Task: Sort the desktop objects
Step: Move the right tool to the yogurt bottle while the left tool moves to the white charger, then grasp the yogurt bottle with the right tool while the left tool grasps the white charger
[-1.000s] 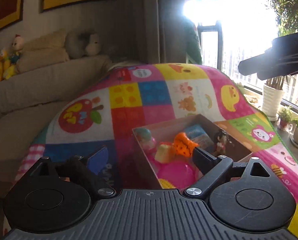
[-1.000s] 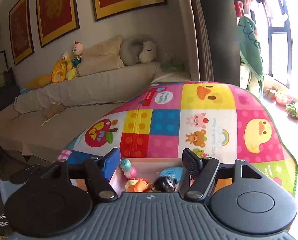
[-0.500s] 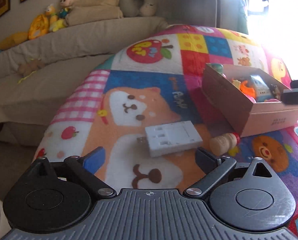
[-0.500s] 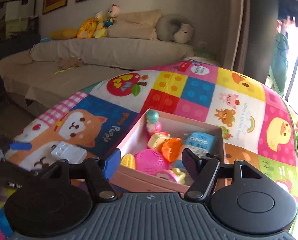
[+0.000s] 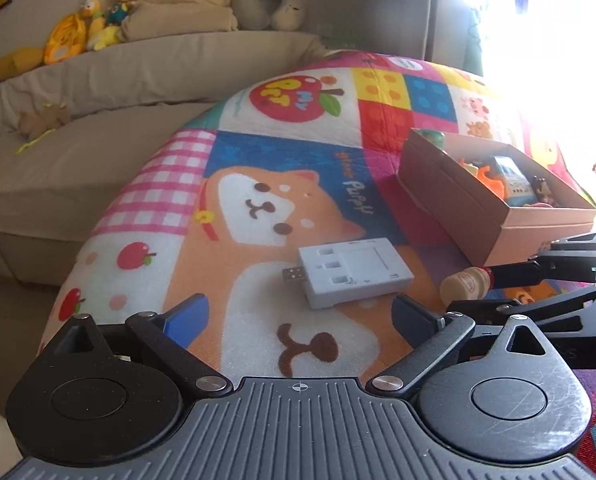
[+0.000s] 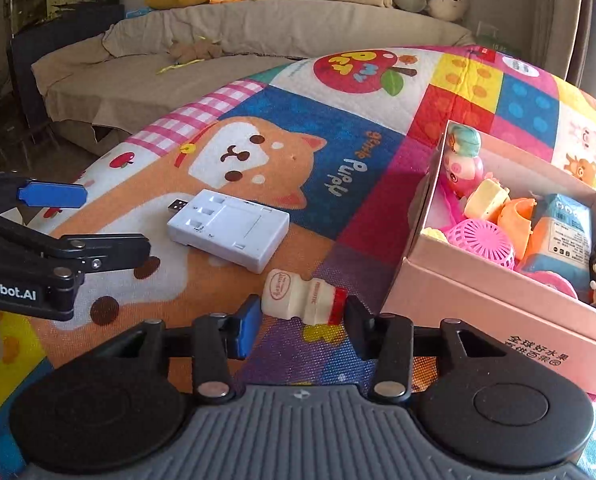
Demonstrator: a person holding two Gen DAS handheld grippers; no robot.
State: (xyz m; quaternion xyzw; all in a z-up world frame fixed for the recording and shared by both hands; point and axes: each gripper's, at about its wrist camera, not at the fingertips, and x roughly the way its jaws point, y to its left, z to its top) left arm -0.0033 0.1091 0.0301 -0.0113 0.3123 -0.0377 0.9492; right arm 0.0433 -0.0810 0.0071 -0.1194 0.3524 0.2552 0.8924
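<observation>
A small cream toy bottle (image 6: 302,298) with a red cap lies on its side on the mat, just left of the pink cardboard box (image 6: 478,320). My right gripper (image 6: 304,320) straddles it lengthwise; its jaws are closing, the pads close to base and cap, the bottle still resting on the mat. A white battery charger (image 5: 354,272) with a USB plug lies ahead of my left gripper (image 5: 298,312), which stands wide open and holds nothing. The left wrist view also shows the bottle (image 5: 464,286) and the right gripper (image 5: 494,288) beside the box (image 5: 450,196).
The box holds several toys: a pink ball (image 6: 480,242), an orange piece (image 6: 518,216), a blue carton (image 6: 566,232), small figures. All of it sits on a colourful patchwork mat (image 6: 281,160). A beige sofa (image 6: 217,40) with plush toys runs behind. Bright window glare at right.
Both grippers came down from over the box to the mat's near side. The right one lowered around the toy bottle and its jaws narrowed. The left one settled before the charger, jaws wide.
</observation>
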